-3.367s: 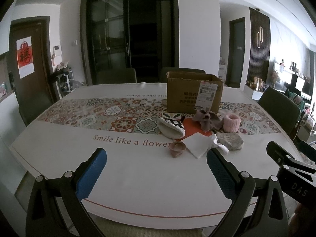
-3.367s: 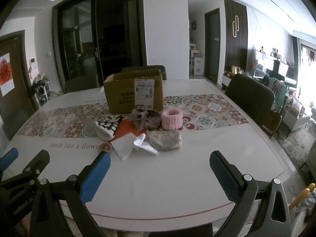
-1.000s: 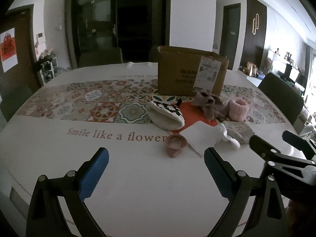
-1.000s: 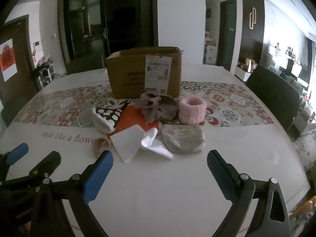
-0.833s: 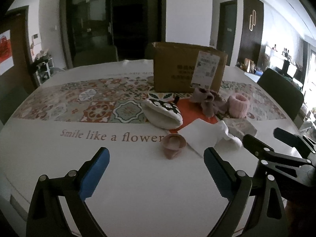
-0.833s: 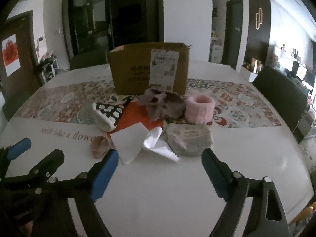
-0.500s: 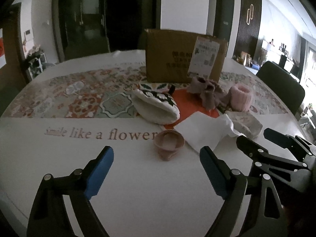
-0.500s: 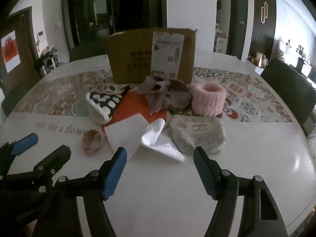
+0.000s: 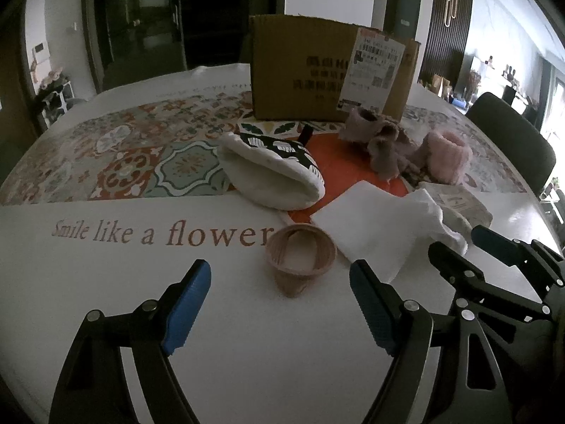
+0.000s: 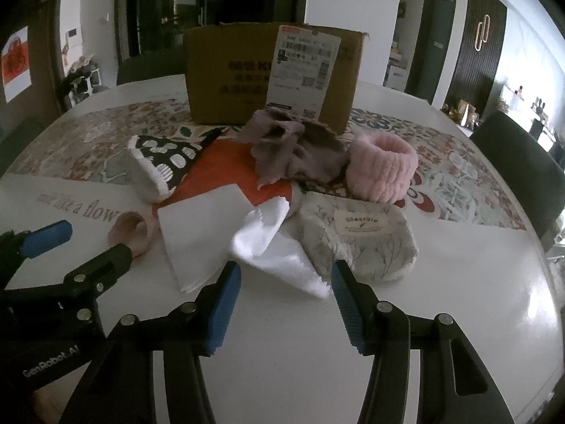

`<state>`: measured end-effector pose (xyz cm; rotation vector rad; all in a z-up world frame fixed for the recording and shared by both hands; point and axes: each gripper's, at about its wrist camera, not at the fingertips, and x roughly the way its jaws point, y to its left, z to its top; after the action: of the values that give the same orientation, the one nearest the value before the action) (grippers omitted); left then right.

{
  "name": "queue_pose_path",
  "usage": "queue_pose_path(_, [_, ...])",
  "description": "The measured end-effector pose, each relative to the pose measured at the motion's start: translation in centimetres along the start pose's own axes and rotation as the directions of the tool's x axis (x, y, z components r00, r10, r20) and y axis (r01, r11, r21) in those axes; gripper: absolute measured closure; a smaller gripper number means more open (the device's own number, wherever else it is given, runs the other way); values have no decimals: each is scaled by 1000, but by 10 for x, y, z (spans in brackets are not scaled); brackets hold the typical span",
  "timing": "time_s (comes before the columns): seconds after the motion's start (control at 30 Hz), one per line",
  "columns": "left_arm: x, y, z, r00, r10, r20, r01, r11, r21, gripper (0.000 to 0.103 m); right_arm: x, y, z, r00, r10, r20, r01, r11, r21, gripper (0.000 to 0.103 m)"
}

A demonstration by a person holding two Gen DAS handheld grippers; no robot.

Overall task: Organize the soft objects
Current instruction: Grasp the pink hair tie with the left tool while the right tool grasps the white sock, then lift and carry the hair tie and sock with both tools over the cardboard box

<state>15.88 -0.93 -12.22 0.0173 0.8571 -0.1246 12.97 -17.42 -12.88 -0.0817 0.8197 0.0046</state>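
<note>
Both hand-held grippers tilt down over the counter [image 9: 106, 318], jaws just closing but gripping nothing: left hand-held gripper [image 9: 279, 304] before a pink band [image 9: 300, 252], right hand-held gripper [image 10: 284, 300] before a white cloth [image 10: 279, 258].

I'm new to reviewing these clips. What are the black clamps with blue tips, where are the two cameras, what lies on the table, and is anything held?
Each clamp is a hand-held two-finger gripper; a person carries one per hand, each with its own fisheye camera. The left gripper faces a pink knitted band; the right gripper faces a white cloth. Both have just been closing, yet both are open and hold nothing. The table also holds a cardboard box, a patterned pouch and a fluffy pink band.
</note>
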Motion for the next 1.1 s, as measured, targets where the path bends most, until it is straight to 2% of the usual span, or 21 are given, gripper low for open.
queue_pose_path(0.1, [6, -1, 2, 1000, 1, -9, -1, 1000, 0, 22, 4, -1, 1, 1000, -5, -8, 5, 1000, -1, 49])
queue_pose_path(0.17, [9, -2, 4, 1000, -2, -13, 2, 1000, 0, 26, 6, 0, 2, 1000, -5, -11, 5, 1000, -2, 56])
queue_pose_path(0.37, [23, -2, 6, 998, -26, -63, 25, 1000, -5, 41, 10, 1, 4, 1000, -7, -9, 7, 1000, -8, 63])
queue_pose_path(0.47, [27, 0, 6, 996, -50, -75, 49, 999, -25, 51, 11, 1, 6, 1000, -4, -10, 4, 1000, -5, 71])
queue_pose_path(0.63, [29, -3, 6, 995, -62, -74, 61, 998, -6, 77, 9, -2, 7, 1000, -7, 1, 7, 1000, 14, 83])
queue_pose_path(0.7, [28, -3, 6, 995, -70, -74, 70, 998, -6, 82, 7, -3, 7, 1000, 1, 5, -1, 1000, 22, 88])
queue_pose_path(0.8, [26, -4, 6, 995, -72, -69, 72, 997, -2, 86, 3, -4, 8, 1000, 5, 19, -5, 1000, 31, 90])
queue_pose_path(1.1, [11, -6, 8, 998, -62, -26, 62, 998, 13, 90, -10, -8, 9, 998, 15, 54, -18, 998, 52, 92])
